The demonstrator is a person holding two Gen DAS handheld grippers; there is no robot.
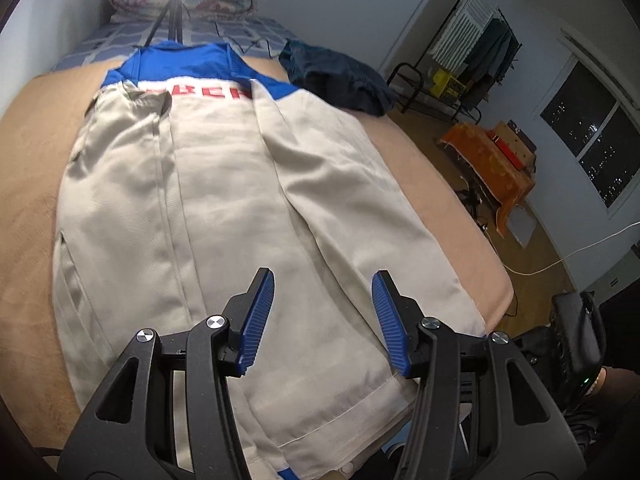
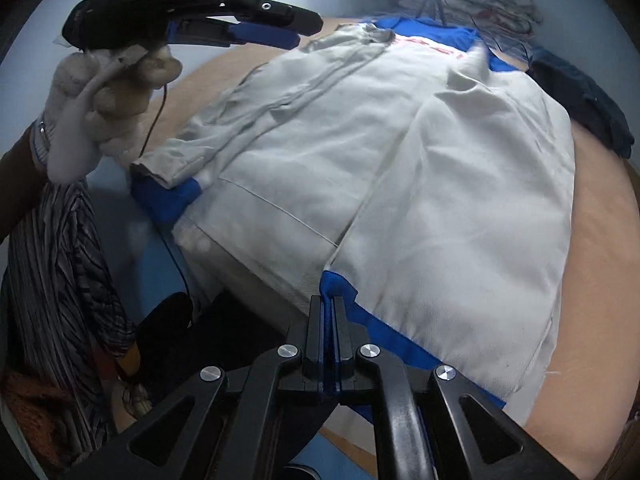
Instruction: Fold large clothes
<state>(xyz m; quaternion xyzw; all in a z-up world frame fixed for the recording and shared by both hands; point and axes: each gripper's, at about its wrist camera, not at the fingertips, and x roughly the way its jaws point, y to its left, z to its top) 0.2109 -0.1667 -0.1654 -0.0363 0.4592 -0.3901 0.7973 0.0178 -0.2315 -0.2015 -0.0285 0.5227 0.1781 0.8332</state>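
Across the near half of the bed [image 1: 24, 184] lies the white-and-blue jacket [image 1: 224, 184], back up, with both sides already folded in toward the middle. Left gripper [image 1: 322, 300] hovers over the hem, jaws about half open, holding nothing. Right gripper [image 2: 328, 308] is clamped tight on the blue hem band at the near edge. I'd guess the lengthwise fold toward the collar is what's left.

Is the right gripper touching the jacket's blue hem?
Touching. The right wrist view shows the right gripper with its jaws shut together, their tips pinching a raised fold of the jacket's blue hem.
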